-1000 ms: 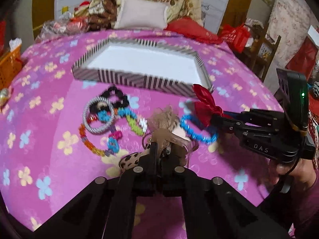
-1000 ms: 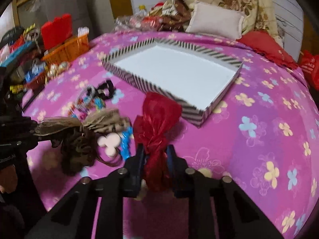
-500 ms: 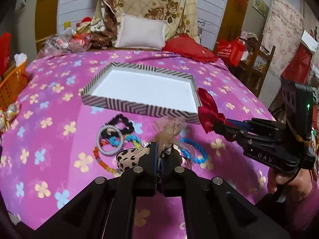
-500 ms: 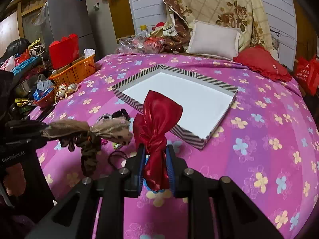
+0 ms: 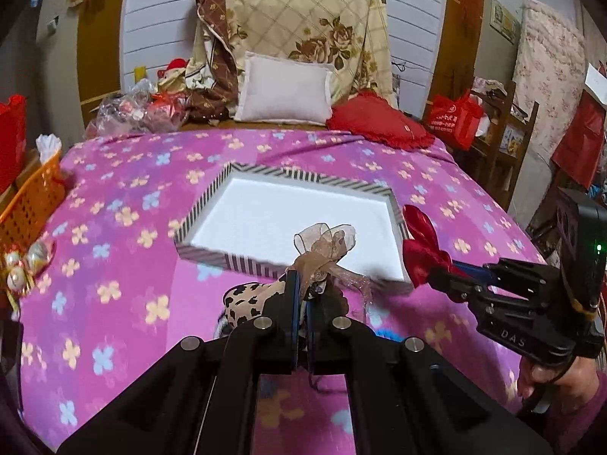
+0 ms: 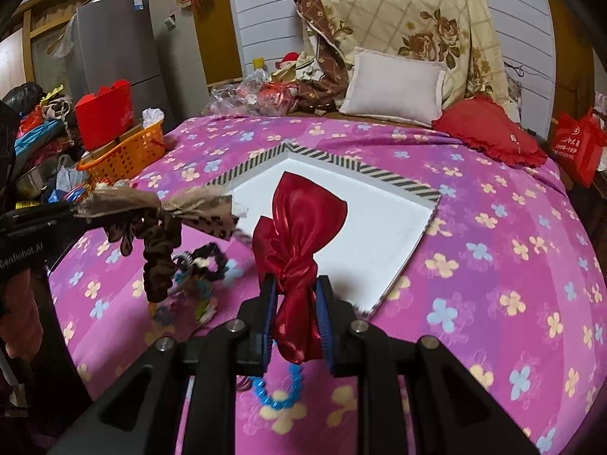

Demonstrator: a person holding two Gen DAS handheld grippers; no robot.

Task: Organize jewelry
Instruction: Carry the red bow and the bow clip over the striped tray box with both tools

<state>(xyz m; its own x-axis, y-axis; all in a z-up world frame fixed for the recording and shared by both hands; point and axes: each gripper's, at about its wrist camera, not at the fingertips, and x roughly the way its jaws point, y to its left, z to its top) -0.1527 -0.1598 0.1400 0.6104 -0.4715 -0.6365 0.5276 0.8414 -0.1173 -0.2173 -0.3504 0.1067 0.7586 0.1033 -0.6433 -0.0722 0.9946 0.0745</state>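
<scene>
We hold the red bow (image 6: pixel 299 242) pinched in the right claw (image 6: pixel 296 295), in the air just short of the striped tray's (image 6: pixel 383 180) near edge, its loops pointing forward over the white floor. The left claw (image 5: pixel 303 292) is clamped on the leopard bow (image 5: pixel 322 250), equally near that edge. Ahead the tray is bare; loose bracelets (image 6: pixel 197 276) lie on the bed (image 6: pixel 512 265) below.

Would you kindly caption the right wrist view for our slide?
Right gripper holds a red satin bow before the striped tray.
</scene>
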